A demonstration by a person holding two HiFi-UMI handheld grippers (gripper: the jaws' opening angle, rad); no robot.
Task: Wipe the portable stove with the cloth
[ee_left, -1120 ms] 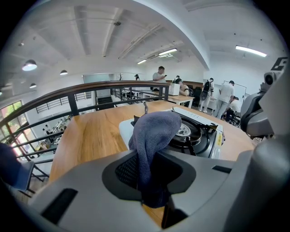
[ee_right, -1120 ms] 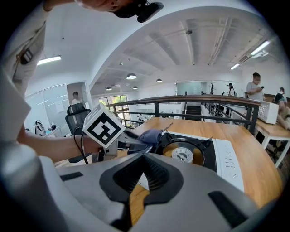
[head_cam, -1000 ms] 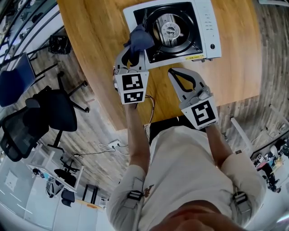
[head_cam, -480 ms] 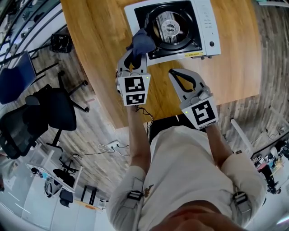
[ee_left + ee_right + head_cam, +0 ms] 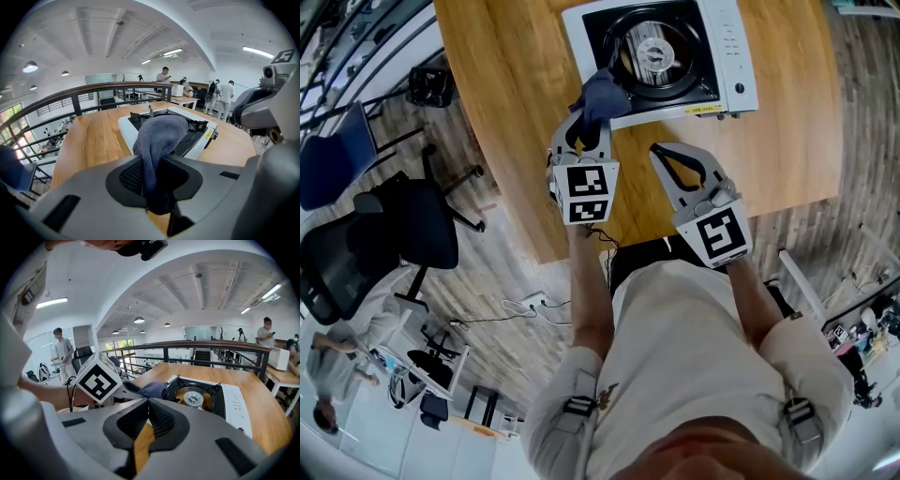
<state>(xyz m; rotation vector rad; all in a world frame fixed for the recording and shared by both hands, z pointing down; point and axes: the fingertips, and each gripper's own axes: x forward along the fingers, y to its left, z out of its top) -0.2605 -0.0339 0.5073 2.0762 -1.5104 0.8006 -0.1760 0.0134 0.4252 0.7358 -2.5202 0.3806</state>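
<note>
Left tool clamped on the cloth at the portable stove's near-left corner; right tool pinched shut, empty. Wiping looks barely started, so I'd sweep rightwards next.

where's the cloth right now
In the head view the cloth is clamped in the left gripper, left of centre, its free end over the near left corner of the stove.

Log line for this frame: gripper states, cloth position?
left gripper: shut on cloth | cloth: over stove near left corner | right gripper: shut, empty, over table
</note>
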